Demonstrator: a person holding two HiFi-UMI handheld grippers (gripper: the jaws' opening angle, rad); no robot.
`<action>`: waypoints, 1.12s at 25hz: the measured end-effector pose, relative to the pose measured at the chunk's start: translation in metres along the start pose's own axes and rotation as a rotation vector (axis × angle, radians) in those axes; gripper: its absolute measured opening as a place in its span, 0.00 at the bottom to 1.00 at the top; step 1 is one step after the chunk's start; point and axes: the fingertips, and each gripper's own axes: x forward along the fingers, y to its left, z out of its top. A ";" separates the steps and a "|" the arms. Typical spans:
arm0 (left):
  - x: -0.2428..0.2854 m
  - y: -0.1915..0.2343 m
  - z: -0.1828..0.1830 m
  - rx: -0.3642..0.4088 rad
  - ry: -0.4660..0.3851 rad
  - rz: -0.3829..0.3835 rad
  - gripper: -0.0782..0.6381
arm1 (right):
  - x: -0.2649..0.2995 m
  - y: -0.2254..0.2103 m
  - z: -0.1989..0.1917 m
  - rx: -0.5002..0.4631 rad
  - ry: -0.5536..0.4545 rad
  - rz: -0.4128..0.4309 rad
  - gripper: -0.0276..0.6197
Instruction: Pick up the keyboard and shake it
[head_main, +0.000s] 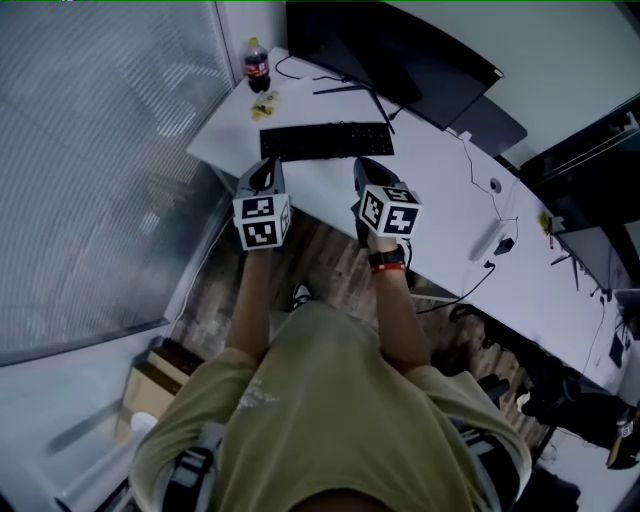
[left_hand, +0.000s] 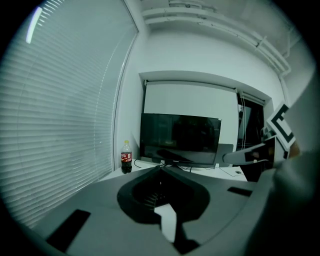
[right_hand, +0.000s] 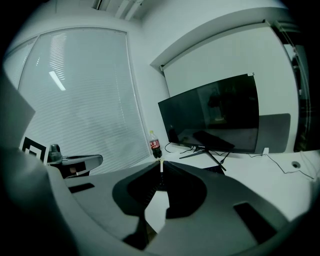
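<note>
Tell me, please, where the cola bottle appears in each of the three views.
Head view: the bottle stands near the top, left of centre, on the far left corner of the desk.
Left gripper view: the bottle is left of centre, a little below mid-height.
Right gripper view: the bottle is near the middle of the picture.
Shared landmark: the dark monitor, just right of the bottle in every view.

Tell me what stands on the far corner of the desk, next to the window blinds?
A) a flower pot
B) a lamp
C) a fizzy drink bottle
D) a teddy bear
C: a dark drink bottle with a red label stands upright at the far corner of the white desk, beside the blinds and past the keyboard.
</note>
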 end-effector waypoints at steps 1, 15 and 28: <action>0.006 0.003 0.001 0.000 -0.001 -0.004 0.13 | 0.006 -0.001 0.001 -0.002 -0.002 -0.004 0.08; 0.053 0.014 -0.022 -0.018 0.075 -0.083 0.14 | 0.053 -0.020 -0.007 0.014 0.033 -0.023 0.08; 0.130 0.032 -0.033 -0.042 0.163 -0.069 0.24 | 0.123 -0.073 0.001 0.072 0.075 0.010 0.09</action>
